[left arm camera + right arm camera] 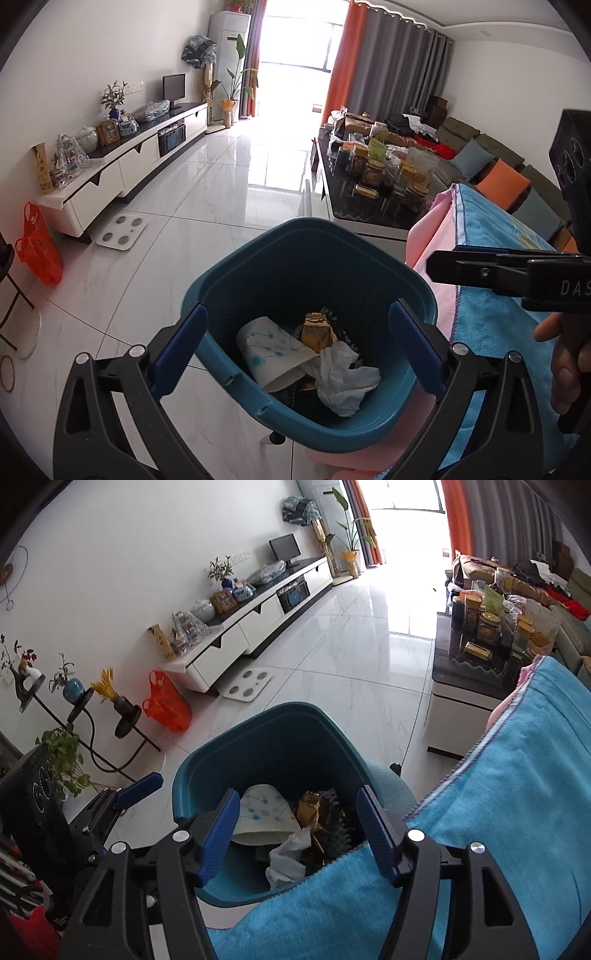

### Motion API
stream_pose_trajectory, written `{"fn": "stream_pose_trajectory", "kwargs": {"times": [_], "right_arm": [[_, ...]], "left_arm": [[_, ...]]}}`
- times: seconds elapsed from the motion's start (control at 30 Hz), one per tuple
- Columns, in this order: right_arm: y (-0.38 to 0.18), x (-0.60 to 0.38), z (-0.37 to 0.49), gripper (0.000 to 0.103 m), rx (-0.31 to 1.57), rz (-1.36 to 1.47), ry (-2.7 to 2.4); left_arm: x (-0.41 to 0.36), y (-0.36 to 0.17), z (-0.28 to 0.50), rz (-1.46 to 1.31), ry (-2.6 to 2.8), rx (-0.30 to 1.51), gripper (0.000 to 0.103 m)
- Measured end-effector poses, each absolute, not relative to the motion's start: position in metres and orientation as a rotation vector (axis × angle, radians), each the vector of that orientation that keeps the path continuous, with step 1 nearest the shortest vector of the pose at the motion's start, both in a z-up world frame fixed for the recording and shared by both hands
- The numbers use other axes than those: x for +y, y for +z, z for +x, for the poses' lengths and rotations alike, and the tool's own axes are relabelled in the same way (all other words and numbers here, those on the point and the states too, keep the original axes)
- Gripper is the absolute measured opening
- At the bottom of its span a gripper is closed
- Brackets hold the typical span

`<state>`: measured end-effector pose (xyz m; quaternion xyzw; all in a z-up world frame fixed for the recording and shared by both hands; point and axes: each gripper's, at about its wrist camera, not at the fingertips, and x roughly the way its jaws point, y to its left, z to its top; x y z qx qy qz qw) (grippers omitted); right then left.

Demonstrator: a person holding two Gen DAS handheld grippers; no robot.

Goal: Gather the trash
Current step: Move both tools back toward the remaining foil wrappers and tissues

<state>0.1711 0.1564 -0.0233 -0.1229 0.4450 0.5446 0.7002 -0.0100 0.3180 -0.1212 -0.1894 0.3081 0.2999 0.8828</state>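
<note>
One teal trash bin (306,266) holds one paper cup (269,354), one gold wrapper (317,332) and one crumpled tissue (343,376); left gripper (295,350) and right gripper (299,830), lettered "DAS", both gape empty.

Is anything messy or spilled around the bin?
Nothing spilled. The paper cup, gold wrapper and tissue all lie inside the bin. Only an orange bag slumps on the floor by the cabinet.
</note>
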Motion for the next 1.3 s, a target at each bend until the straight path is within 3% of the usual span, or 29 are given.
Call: {"fn": "stream_pose_trajectory", "kwargs": {"times": [0.6, 0.7, 1.13, 1.3], "right_arm": [[0.016, 0.041, 0.172, 0.075, 0.856, -0.090, 1.165], [0.019, 0.004, 0.169, 0.082, 0.817, -0.047, 1.135], [0.005, -0.131, 0.146, 0.095, 0.722, 0.060, 0.848], [0.000, -0.171, 0.131, 0.096, 0.686, 0.069, 0.741]], "left_arm": [[0.249, -0.033, -0.016, -0.297, 0.507, 0.470, 0.097], [0.227, -0.023, -0.012, -0.262, 0.459, 0.453, 0.097], [0.129, -0.024, 0.021, -0.206, 0.202, 0.486, 0.097], [0.091, -0.027, 0.031, -0.165, 0.098, 0.475, 0.097]]}}
